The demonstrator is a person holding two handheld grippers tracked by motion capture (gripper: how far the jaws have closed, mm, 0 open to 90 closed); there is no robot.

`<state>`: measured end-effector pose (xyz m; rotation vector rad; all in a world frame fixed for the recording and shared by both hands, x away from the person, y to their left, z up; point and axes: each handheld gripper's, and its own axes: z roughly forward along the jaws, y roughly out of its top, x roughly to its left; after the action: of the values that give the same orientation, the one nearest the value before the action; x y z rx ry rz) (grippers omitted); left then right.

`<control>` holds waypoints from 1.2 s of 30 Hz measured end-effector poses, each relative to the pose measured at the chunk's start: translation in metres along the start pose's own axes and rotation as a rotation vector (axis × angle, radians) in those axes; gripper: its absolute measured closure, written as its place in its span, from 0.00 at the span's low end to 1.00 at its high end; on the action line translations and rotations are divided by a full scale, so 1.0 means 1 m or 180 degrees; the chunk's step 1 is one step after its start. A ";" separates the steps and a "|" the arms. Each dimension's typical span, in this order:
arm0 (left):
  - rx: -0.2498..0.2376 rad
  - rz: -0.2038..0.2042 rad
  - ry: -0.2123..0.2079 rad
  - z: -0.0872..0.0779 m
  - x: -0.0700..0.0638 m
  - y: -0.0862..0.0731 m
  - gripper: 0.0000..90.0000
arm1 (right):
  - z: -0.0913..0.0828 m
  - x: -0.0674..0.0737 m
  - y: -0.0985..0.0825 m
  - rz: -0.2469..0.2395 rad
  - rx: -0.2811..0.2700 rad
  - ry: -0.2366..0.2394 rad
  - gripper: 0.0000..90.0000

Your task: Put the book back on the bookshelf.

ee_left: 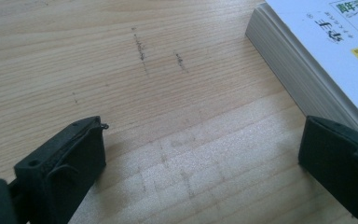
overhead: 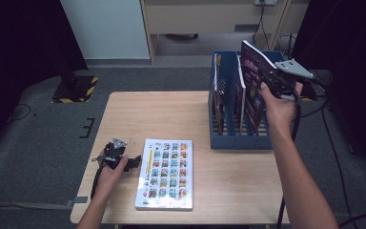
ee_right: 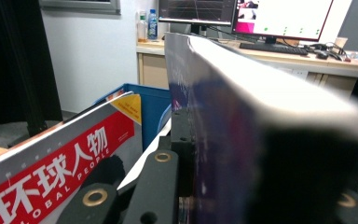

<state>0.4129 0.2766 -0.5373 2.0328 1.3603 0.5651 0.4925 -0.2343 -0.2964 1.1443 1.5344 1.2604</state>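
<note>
Desk (overhead: 124, 119): pale wood, straight grain, faint pencil scuffs near my left tool. Blue rack (overhead: 240, 142): rigid plastic, slotted walls, upright dividers, far right of desk. White book (overhead: 165, 173): thick paperback, glossy cover with picture grid, flat on desk near front edge. Purple magazine (overhead: 253, 76): thin, glossy, upright over rack's right slot, clamped in my right tool (overhead: 272, 76); close up its cover blurs. My left tool (overhead: 132, 161): black jaws wide, empty, beside book; book corner cut off.
</note>
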 end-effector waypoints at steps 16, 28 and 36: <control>-0.0007 -0.0004 -0.0007 0.000 0.000 0.000 0.00 | 0.008 -0.002 -0.004 0.0009 -0.0003 -0.0153 0.93; -0.0007 -0.0006 -0.0010 0.001 0.000 0.000 0.00 | 0.018 0.000 -0.010 0.0027 0.0013 -0.0201 0.93; -0.0006 -0.0005 -0.0010 0.001 0.000 0.000 0.00 | 0.030 -0.001 -0.018 0.0033 0.0070 -0.0258 0.93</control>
<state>0.4135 0.2762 -0.5374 2.0300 1.3589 0.5619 0.5195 -0.2298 -0.3187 1.2044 1.4875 1.1920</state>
